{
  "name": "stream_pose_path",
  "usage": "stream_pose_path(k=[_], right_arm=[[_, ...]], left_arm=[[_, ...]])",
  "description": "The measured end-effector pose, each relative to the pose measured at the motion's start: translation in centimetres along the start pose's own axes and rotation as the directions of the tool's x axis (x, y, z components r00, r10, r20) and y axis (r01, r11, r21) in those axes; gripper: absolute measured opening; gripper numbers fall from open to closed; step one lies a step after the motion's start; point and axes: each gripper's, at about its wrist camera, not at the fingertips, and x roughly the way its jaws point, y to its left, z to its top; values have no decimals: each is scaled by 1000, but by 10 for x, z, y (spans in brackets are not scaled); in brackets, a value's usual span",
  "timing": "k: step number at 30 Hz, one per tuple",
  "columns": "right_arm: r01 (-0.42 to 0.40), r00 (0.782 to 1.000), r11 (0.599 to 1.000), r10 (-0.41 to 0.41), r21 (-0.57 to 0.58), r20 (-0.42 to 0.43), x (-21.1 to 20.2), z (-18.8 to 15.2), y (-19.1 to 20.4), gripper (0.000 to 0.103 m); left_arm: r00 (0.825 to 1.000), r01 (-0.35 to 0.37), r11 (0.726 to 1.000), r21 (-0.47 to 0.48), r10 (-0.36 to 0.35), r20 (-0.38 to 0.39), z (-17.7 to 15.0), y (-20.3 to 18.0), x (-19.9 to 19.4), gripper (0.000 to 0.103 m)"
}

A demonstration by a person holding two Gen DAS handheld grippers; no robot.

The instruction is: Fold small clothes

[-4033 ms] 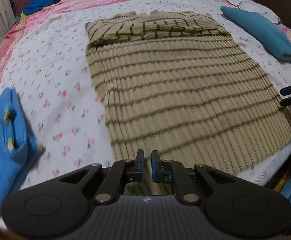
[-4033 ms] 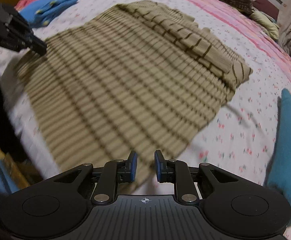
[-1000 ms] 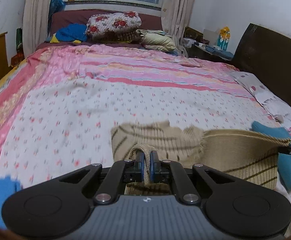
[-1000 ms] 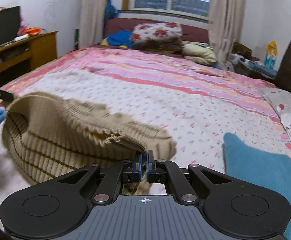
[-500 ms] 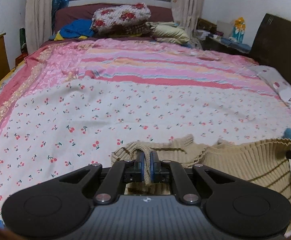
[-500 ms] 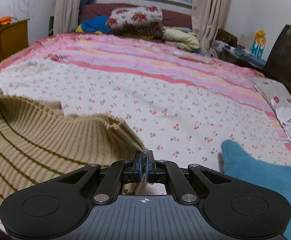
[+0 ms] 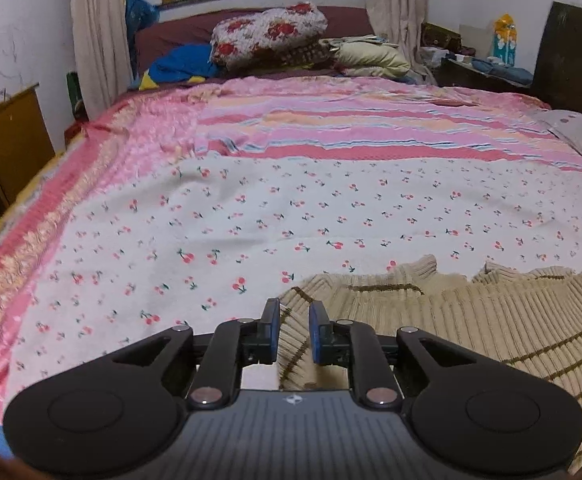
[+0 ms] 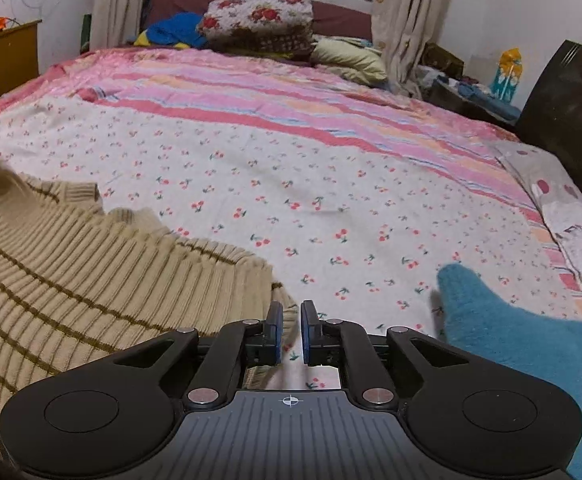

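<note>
A beige ribbed sweater (image 7: 491, 320) with thin brown stripes lies folded over on the cherry-print bed sheet (image 7: 291, 208). My left gripper (image 7: 294, 322) is open, its jaws a little apart over the sweater's left corner. In the right wrist view the sweater (image 8: 71, 280) fills the lower left. My right gripper (image 8: 291, 326) is open just past the sweater's right corner, with bare sheet between the jaws.
A teal folded garment (image 8: 523, 344) lies on the sheet right of my right gripper. Pillows and bedding (image 7: 275, 36) are piled at the bed's far end. A wooden cabinet (image 7: 7, 136) stands left of the bed, a dark headboard (image 8: 571, 120) to the right.
Both grippers carried the sweater's hem forward over itself, lowered it, and have opened, letting go of the cloth, which now rests flat on the bed.
</note>
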Motion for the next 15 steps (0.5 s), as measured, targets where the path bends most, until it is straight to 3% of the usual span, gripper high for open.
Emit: stream_pose_path(k=[8, 13, 15], right_arm=[[-8, 999, 994, 13, -109, 38, -14, -9, 28, 10], [-2, 1000, 989, 0, -151, -15, 7, -13, 42, 10], [9, 999, 988, -17, -153, -47, 18, -19, 42, 10]], left_arm=[[999, 44, 985, 168, -42, -13, -23, -37, -4, 23], [996, -12, 974, 227, 32, -84, -45, -43, 18, 23], [997, -16, 973, 229, 33, -74, -52, -39, 19, 24]])
